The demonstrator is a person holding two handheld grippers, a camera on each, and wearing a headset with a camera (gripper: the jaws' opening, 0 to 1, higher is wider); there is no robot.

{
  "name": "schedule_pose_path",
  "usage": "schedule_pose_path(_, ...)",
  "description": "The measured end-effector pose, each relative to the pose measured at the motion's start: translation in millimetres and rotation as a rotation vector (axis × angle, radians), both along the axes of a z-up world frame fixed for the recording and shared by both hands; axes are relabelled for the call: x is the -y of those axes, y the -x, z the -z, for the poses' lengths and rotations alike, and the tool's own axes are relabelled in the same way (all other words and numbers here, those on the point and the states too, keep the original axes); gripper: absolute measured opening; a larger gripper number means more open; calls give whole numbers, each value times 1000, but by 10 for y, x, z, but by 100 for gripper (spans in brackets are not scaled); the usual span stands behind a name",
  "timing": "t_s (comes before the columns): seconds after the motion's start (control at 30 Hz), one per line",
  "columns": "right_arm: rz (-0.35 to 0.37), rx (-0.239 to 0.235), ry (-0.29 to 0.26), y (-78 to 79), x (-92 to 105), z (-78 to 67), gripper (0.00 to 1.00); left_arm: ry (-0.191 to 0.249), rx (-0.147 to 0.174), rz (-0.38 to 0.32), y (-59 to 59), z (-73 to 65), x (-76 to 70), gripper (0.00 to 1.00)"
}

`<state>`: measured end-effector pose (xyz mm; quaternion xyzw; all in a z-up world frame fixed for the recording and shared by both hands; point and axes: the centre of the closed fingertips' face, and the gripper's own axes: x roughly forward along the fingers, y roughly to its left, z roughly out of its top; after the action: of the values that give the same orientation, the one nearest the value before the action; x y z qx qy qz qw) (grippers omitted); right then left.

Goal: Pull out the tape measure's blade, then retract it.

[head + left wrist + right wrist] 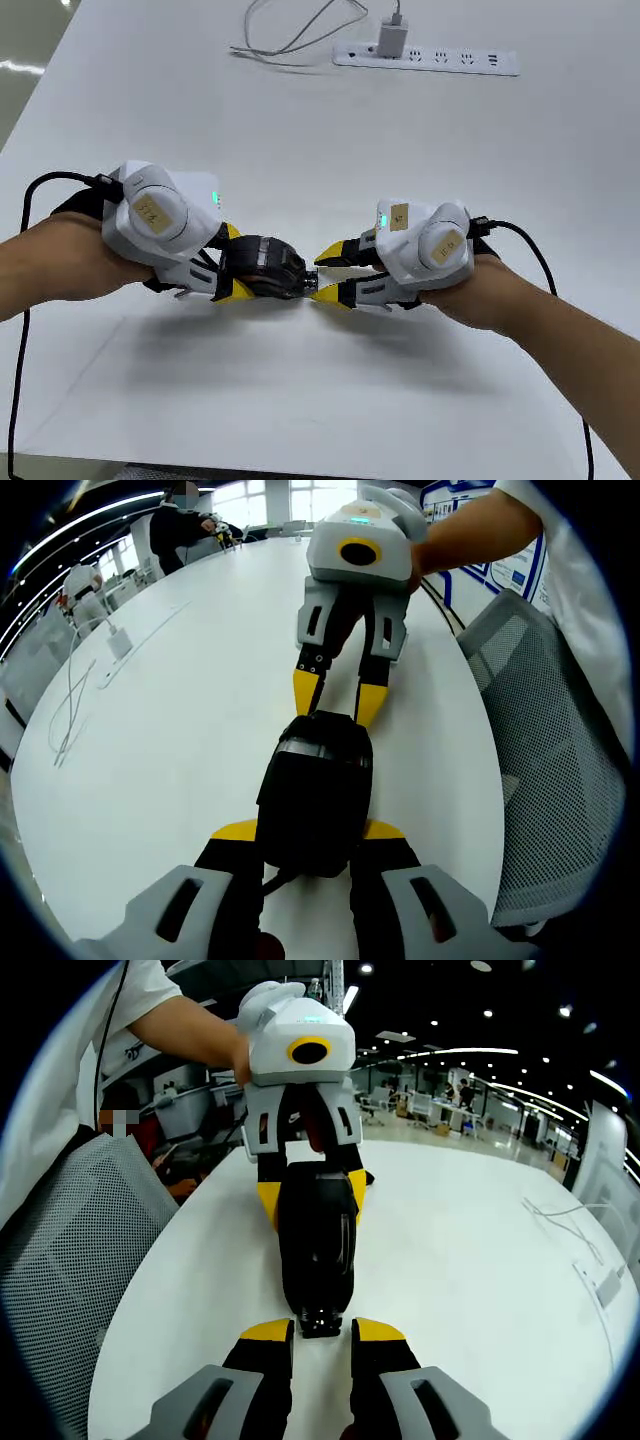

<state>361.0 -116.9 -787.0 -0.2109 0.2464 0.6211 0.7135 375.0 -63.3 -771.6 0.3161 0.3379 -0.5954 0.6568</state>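
Between the left gripper's [235, 262] fingers the black tape measure [268, 268] sits clamped over the white table [330, 130]. At its mouth, the right gripper's [322, 274] fingers stand slightly apart either side of the blade's hook [320, 1322]. No blade is drawn out, so the pull and the retraction both seem still to do.

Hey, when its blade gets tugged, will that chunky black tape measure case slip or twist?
Probably stays put: the left gripper clamps the black tape measure case across both sides. Its shell looks smooth and glossy, so slight twisting seems possible.
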Motion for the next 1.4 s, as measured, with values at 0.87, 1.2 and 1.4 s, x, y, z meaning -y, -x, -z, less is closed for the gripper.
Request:
schedule_pose_path(0.87, -19, 3, -35, -2, -69, 51, 11, -12, 2, 7, 5, 4, 3, 28)
schedule_pose_path(1.2, -13, 3, -31, 7, -63, 47, 11, -17, 19, 16, 5, 10, -10, 28)
schedule_pose_path(1.4, -12, 8, -39, 15, -51, 39, 11, -17, 18, 14, 3, 13, -11, 28)
